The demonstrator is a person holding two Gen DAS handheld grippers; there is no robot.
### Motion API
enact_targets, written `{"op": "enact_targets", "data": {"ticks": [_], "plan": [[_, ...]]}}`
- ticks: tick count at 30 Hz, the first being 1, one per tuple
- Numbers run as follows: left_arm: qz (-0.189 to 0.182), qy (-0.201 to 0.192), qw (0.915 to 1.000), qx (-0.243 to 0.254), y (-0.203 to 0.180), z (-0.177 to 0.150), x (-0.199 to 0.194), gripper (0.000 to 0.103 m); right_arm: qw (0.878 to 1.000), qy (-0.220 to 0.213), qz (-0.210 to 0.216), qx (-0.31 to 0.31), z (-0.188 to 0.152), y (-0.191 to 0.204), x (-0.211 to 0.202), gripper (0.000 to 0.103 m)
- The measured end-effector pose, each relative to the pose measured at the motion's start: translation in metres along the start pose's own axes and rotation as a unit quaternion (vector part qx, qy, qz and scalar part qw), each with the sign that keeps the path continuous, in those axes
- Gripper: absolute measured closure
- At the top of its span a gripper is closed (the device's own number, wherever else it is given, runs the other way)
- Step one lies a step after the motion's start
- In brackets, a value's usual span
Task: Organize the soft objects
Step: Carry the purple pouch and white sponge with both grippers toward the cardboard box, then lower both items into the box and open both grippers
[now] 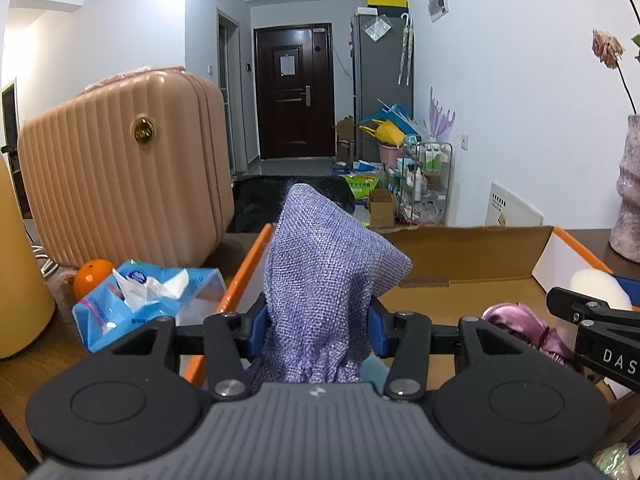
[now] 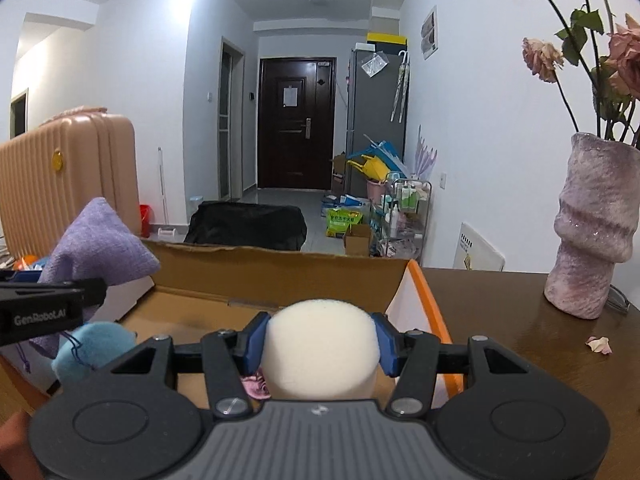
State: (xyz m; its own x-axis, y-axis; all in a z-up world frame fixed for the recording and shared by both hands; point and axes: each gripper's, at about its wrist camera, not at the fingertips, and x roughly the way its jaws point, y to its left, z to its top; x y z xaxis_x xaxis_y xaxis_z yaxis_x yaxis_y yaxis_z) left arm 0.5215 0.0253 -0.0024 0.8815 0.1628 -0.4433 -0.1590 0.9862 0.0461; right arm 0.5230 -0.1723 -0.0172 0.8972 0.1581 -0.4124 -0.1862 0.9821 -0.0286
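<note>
Over the cardboard box on the table, the left gripper pinches a limp purple pouch mid-body. Beside it, the right gripper squeezes a light, springy foam block across its sides.

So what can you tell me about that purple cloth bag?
The purple cloth bag is a small pouch of coarse, loosely woven lilac fabric, gathered at its lower end, plump like a stuffed cushion. It stands upright with a corner pointing up, squeezed between the blue pads of the left gripper, held above the open cardboard box.
</note>
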Motion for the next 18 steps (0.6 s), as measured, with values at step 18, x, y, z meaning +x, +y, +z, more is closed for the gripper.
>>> {"op": "enact_targets", "data": {"ticks": [18], "plan": [[0.007, 0.018, 0.9998, 0.007, -0.002, -0.008, 0.011, 0.051, 1.0, 0.023, -0.018, -0.011, -0.007, 0.003, 0.01, 0.046]]}}
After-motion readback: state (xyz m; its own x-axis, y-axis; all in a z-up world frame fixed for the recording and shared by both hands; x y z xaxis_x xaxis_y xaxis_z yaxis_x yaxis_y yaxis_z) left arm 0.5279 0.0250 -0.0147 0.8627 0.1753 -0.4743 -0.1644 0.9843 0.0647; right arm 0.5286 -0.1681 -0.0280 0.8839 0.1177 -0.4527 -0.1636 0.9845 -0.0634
